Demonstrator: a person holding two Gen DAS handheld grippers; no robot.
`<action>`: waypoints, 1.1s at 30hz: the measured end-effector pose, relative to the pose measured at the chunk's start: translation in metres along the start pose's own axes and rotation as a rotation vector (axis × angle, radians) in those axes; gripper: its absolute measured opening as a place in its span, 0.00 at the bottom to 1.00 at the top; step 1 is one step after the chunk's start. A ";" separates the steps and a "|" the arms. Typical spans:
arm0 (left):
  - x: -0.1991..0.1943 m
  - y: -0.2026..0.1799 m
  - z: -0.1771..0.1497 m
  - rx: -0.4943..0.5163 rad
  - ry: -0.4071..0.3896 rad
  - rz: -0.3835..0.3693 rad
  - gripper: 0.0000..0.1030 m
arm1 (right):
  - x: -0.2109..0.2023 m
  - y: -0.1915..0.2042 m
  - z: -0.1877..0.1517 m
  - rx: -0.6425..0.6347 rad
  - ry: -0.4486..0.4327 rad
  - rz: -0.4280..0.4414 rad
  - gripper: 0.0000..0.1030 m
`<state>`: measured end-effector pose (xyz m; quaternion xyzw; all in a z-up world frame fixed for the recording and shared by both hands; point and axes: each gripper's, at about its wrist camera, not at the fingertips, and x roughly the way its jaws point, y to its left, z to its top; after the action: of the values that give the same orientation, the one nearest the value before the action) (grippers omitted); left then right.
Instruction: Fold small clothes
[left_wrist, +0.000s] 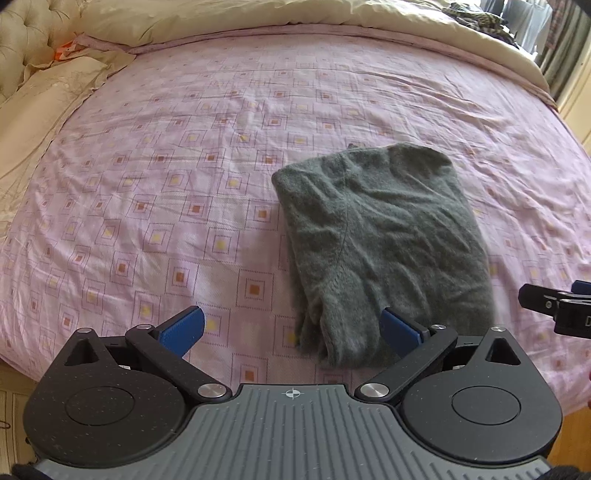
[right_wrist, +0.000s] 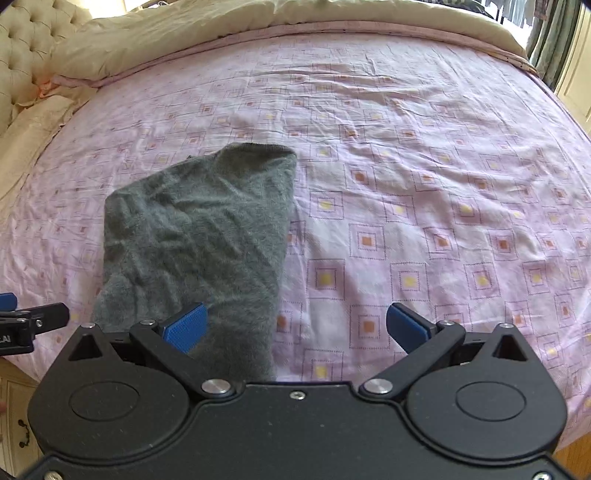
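Both hand-held grippers wide apart (empty); grey garment long axis runs away across bedsheet.

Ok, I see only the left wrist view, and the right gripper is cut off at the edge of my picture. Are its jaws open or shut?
Observer: Open. The right gripper has its jaws wide apart, with nothing between them.
Operator: Is it at the grey garment?
Observer: Partly. Its left blue pad shows in front of the near right corner of the grey garment; the other pad is in front of the pink sheet.
Operator: And the far edge of the garment?
Observer: From this side it looks like a ribbed band.
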<state>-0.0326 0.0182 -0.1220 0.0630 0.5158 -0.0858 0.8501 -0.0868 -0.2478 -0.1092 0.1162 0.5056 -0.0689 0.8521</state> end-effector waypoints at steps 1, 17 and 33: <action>-0.002 0.000 -0.002 -0.007 0.005 -0.003 1.00 | -0.003 0.001 0.000 -0.002 0.005 0.004 1.00; -0.036 -0.002 -0.009 0.049 0.046 0.102 0.99 | -0.049 0.032 0.007 -0.106 0.023 -0.128 0.99; -0.047 -0.010 -0.007 0.043 0.054 0.138 0.98 | -0.062 0.043 0.011 -0.125 0.036 -0.146 0.99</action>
<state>-0.0622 0.0141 -0.0834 0.1189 0.5312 -0.0367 0.8381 -0.0970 -0.2097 -0.0441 0.0268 0.5313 -0.0970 0.8412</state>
